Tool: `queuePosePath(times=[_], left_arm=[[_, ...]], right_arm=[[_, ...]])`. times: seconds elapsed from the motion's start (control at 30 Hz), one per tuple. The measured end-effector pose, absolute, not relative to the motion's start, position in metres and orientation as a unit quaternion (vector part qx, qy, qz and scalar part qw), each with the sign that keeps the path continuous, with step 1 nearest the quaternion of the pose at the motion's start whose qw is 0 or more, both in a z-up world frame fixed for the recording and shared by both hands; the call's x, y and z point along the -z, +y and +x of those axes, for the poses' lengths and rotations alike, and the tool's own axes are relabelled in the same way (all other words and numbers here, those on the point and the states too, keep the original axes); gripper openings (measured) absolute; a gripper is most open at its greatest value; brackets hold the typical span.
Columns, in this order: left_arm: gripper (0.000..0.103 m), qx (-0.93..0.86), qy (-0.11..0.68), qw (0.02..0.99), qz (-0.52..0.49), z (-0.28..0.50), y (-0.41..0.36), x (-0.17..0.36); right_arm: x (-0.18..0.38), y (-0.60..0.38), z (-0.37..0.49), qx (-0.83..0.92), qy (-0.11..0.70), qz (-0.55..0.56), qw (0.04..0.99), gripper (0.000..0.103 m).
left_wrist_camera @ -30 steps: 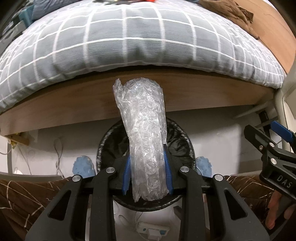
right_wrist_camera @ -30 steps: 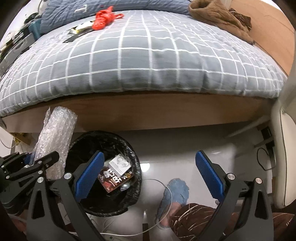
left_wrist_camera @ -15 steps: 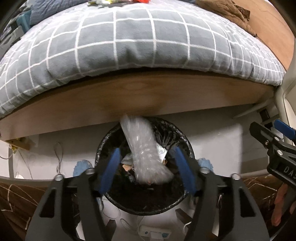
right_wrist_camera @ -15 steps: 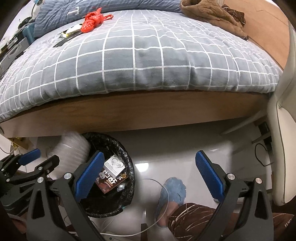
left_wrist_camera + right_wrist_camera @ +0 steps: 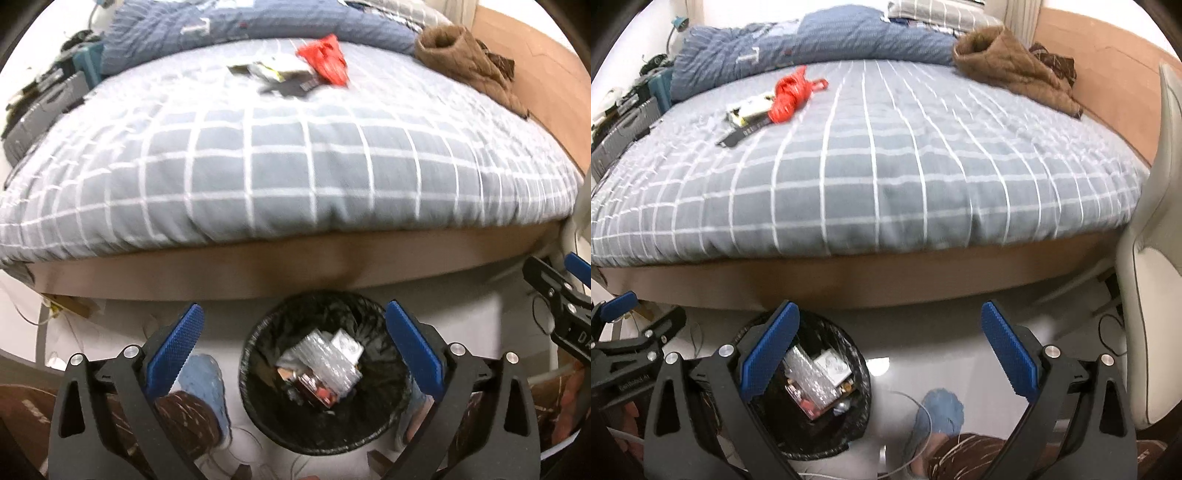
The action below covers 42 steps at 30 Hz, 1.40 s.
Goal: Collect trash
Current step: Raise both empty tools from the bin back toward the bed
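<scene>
Left tool: jaws opening, blue ribbed pads spread wide, nothing between them. It hangs above the round black-lined trash bin on the pale floor, pointing steeply down.

Clear crumpled bubble wrap lies inside the bin, on top of the other rubbish: a small white box just behind it and a reddish-brown glossy packet partly under it. The wrap touches neither pad.

Right tool: jaws wide apart, empty. Its left pad overlaps the near rim of the bin in the right wrist view; the right pad is over bare floor. The same bin contents show between the pad and the bin wall, blurred.

Each tool shows at the edge of the other's view: the right one at the right edge of the left wrist view, the left one at the lower left of the right wrist view.

The bin stands just in front of the brown wooden bed frame. On the grey quilt with white grid lines, far side, lie a crumpled red plastic bag and, touching it, a pale yellowish-white wrapper with a dark flat strip beside it. All three are well apart from both tools. A brown quilted garment is heaped at the far right of the bed.

Light blue slippers and brown patterned trouser legs of the person flank the bin. A white chair edge stands at the right.
</scene>
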<state>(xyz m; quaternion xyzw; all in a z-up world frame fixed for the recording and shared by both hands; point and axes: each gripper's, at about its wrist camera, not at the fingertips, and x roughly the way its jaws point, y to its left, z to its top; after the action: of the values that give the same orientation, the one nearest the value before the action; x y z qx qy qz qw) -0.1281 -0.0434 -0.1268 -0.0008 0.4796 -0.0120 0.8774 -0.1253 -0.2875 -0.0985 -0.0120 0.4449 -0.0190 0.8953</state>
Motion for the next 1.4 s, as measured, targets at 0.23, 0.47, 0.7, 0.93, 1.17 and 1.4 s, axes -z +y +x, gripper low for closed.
queuePosePath(times=[0.23,0.47,0.7,0.93,1.17,1.4], left_arm=[[0.097,0.006,0.447,0.895,-0.005,-0.116,-0.028,0.092],[0.097,0.001,0.427,0.904,-0.015,-0.102,-0.01,0.069],[0.097,-0.007,0.411,0.911,-0.027,-0.076,0.006,0.055],[0.097,-0.014,0.399,0.916,-0.023,-0.049,0.012,0.048],[0.097,-0.016,0.407,0.913,-0.027,-0.021,0.016,0.051],[0.097,-0.03,0.401,0.915,-0.032,0.017,0.03,0.042]], right_arm=[[0.069,-0.266,-0.121,-0.008,0.406,-0.031,0.913,0.095],[0.051,-0.245,-0.105,-0.029,0.384,-0.046,0.922,0.095],[0.035,-0.229,-0.073,-0.042,0.37,-0.031,0.928,0.095],[0.034,-0.211,-0.045,-0.056,0.367,-0.034,0.928,0.095],[0.032,-0.2,-0.015,-0.064,0.358,-0.041,0.931,0.095],[0.031,-0.193,0.022,-0.061,0.357,-0.043,0.931,0.095]])
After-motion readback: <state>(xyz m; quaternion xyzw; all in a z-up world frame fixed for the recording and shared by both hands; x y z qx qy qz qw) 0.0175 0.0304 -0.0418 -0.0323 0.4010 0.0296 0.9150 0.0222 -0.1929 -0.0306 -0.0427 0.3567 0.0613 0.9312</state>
